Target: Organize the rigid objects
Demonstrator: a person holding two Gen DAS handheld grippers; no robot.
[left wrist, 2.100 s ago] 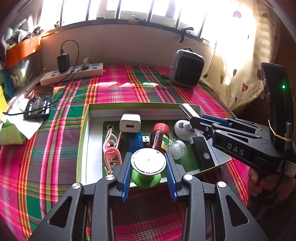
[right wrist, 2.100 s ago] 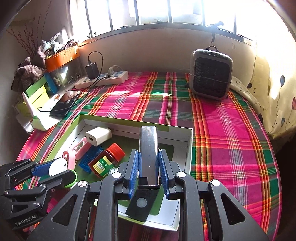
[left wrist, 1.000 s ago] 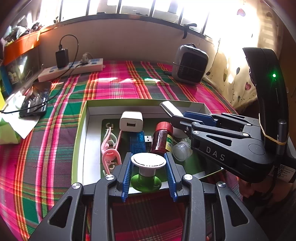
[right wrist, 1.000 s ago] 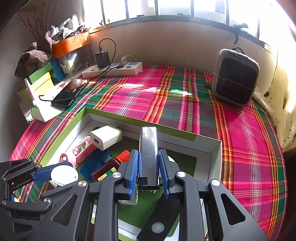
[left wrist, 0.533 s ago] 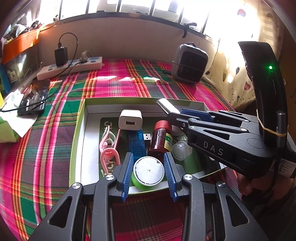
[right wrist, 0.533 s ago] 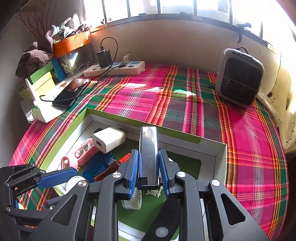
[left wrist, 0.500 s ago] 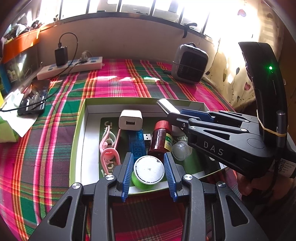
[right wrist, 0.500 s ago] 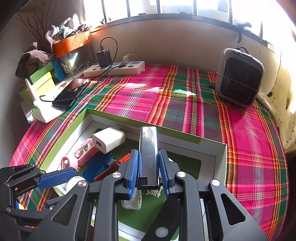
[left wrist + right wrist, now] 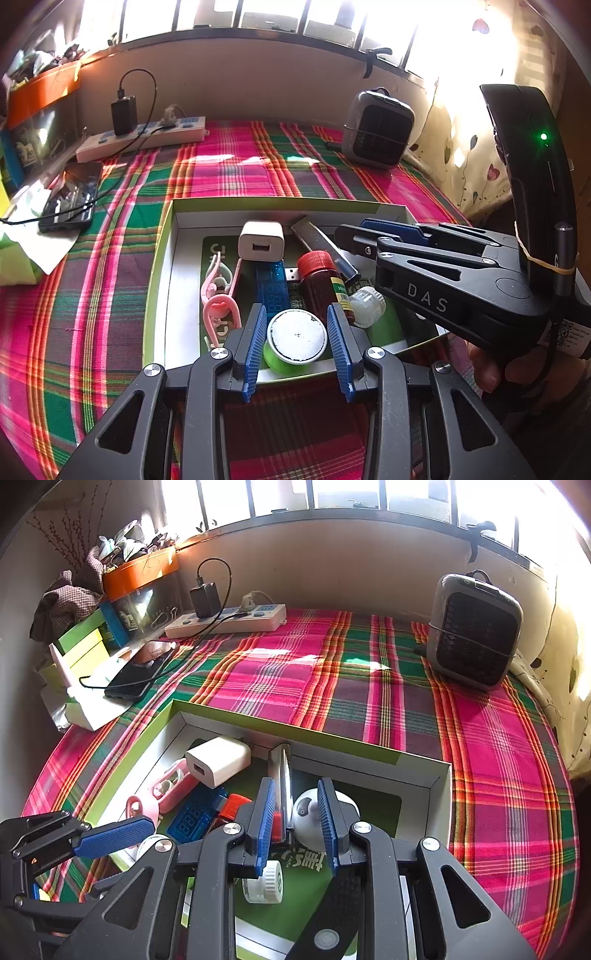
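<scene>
Gripping a white-topped green spool (image 9: 297, 341) across its round flange, keeps the left hand-held gripper (image 9: 296, 332) clenched on it at 6 o'clock of the green-rimmed box (image 9: 280, 202), just over the near wall. Judges the spool light, stiff plastic: no give under the ribbed blue pads, but apt to roll or pivot on a curved side, so best taken square across the widest part, as here.

Holds the right hand-held gripper (image 9: 296, 819) released over the box at 3 o'clock, jaws apart and pressing nothing. Shows a slim silver bar (image 9: 282, 775) tipped on edge against one pad only, its far end near the back wall at 12 o'clock, and a white panda-faced ball (image 9: 306, 823) in the gap beneath. Rates the bar hard, smooth and probably slippery; calls for a pinch across the narrow width near the middle.

Packs the rest close together: white USB charger (image 9: 261, 240) at 12 o'clock, pink clips (image 9: 218, 295) at 9 o'clock, blue display module (image 9: 273, 288) and red-capped brown bottle (image 9: 317, 284) at centre, a ribbed white cap (image 9: 365, 301) beside them. Sets the box on a plaid-covered table (image 9: 110, 314).

Reads "DAS" in white capitals on the right tool's body. Makes out printed characters on the green box floor, mostly covered, and a yellow-green bottle label too small to read.
</scene>
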